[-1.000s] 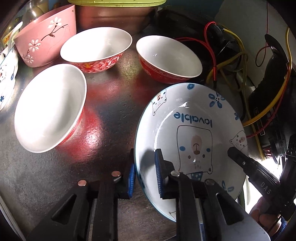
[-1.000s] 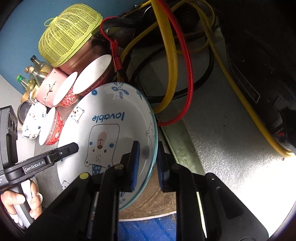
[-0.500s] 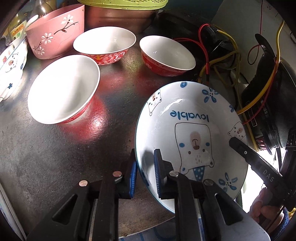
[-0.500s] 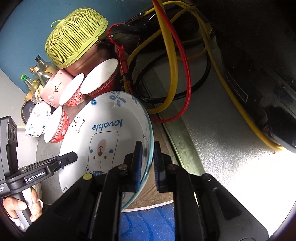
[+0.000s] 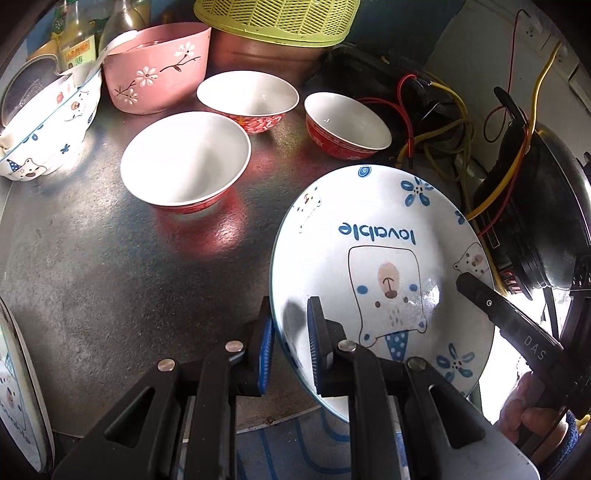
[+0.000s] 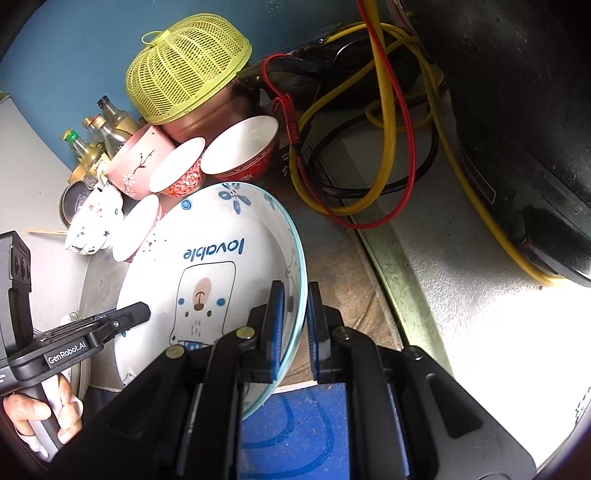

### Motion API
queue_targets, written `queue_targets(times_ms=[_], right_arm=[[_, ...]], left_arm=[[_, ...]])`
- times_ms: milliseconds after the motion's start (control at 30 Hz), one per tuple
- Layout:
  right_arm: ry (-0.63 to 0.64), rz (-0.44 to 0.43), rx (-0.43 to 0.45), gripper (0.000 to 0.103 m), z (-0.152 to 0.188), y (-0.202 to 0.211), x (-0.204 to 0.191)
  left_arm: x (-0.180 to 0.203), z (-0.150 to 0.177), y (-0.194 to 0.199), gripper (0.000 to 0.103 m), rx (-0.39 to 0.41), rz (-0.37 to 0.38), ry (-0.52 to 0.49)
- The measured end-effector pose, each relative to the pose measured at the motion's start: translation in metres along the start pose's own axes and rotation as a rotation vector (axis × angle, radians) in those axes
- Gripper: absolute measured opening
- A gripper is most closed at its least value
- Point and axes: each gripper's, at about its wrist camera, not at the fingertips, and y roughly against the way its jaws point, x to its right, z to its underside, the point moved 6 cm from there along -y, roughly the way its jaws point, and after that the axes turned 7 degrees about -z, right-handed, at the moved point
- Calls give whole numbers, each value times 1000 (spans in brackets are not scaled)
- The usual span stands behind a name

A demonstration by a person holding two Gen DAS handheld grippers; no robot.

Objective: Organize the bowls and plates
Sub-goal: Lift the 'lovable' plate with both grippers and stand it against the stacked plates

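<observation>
A white bear plate (image 5: 384, 266) (image 6: 207, 273) printed "lovable" hangs tilted above the metal table (image 5: 110, 280), held by both grippers. My left gripper (image 5: 290, 332) is shut on its left rim. My right gripper (image 6: 295, 314) is shut on its right rim; that gripper also shows at the right of the left wrist view (image 5: 498, 314). Three red bowls with white insides (image 5: 184, 162) (image 5: 247, 98) (image 5: 347, 122) stand upright on the table behind the plate. A pink flowered bowl (image 5: 159, 66) and stacked bear bowls (image 5: 48, 122) sit at the far left.
A yellow mesh cover (image 5: 273, 18) (image 6: 184, 70) rests on a brown pot at the back. Red, yellow and black cables (image 6: 369, 147) and a dark appliance (image 5: 535, 221) lie to the right. Bottles (image 6: 92, 147) stand at the back left. Another bear plate's edge (image 5: 18, 398) shows at lower left.
Both grippers have lifted the bear plate up and drawn it back toward the table's near edge; the bowls now appear farther away. Both grips on the rim are unchanged.
</observation>
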Motion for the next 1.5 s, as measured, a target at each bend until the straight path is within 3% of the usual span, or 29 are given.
queue_targets(times_ms=[1500], right_arm=[[313, -181, -121, 12, 50, -48, -198]], left_arm=[[-195, 76, 101, 16, 111, -148, 342]])
